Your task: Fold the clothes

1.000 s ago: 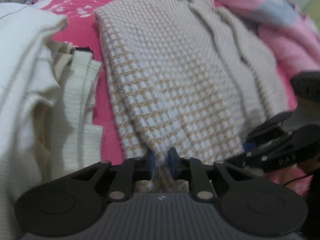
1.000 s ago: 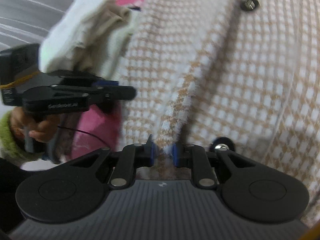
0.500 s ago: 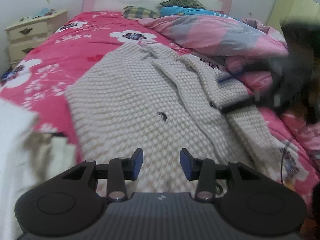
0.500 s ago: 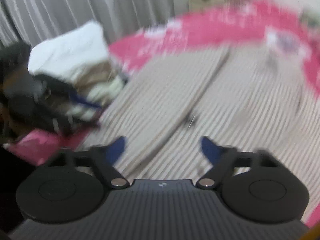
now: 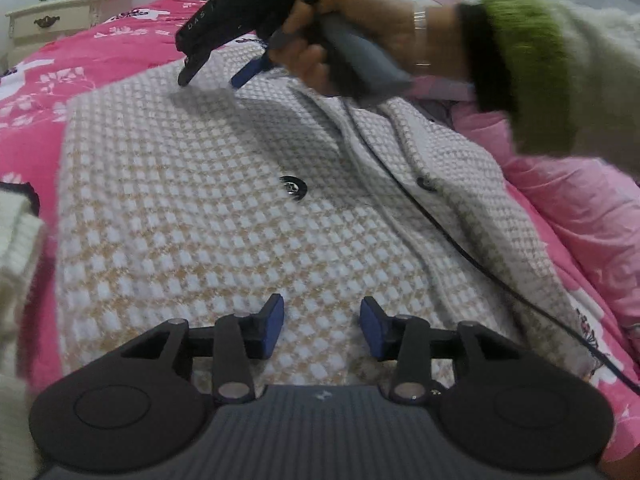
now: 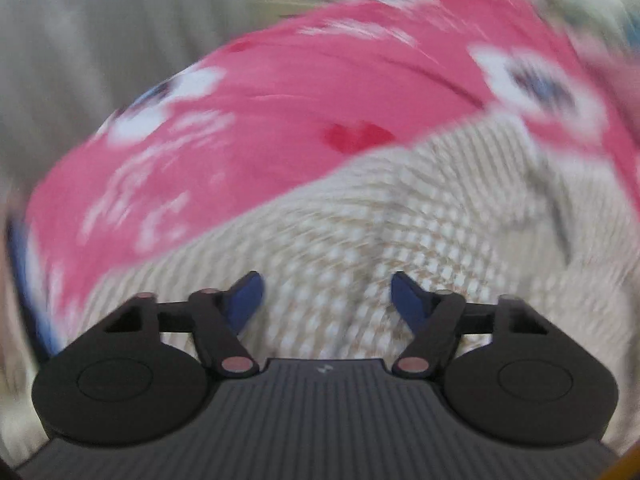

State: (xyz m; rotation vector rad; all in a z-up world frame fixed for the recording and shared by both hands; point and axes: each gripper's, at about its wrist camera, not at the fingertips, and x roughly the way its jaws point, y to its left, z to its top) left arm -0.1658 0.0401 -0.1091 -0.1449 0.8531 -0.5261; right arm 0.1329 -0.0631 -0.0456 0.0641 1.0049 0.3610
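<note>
The checked knit cardigan (image 5: 224,216) lies spread flat on the pink floral bed (image 5: 100,56), front side up, so that its whole body offers a smooth base to fold on. One dark button (image 5: 293,188) sits near the middle of the cardigan, and another shows on the overlapping placket to the right of it, where the fabric ridges up towards the pink quilt (image 5: 580,208).

The left gripper (image 5: 322,328) hovers over the cardigan's near hem with its blue fingers (image 5: 272,330) wide apart and nothing between them; it seems parked there, ready to pinch the hem when the fold calls for it.

The right gripper (image 5: 210,72), held in the person's right hand (image 5: 360,36), reaches across above the cardigan's far edge, at the shoulder end. In its own blurred view its fingers (image 6: 246,300) also stand wide and empty, pointing down at the cardigan's edge where knit meets bedsheet. That placement suggests a grasp at the far corner, probably to draw the top down or a side inward.

A pile of cream knitwear (image 5: 18,232) rests just left of the cardigan, out of the folding area.
</note>
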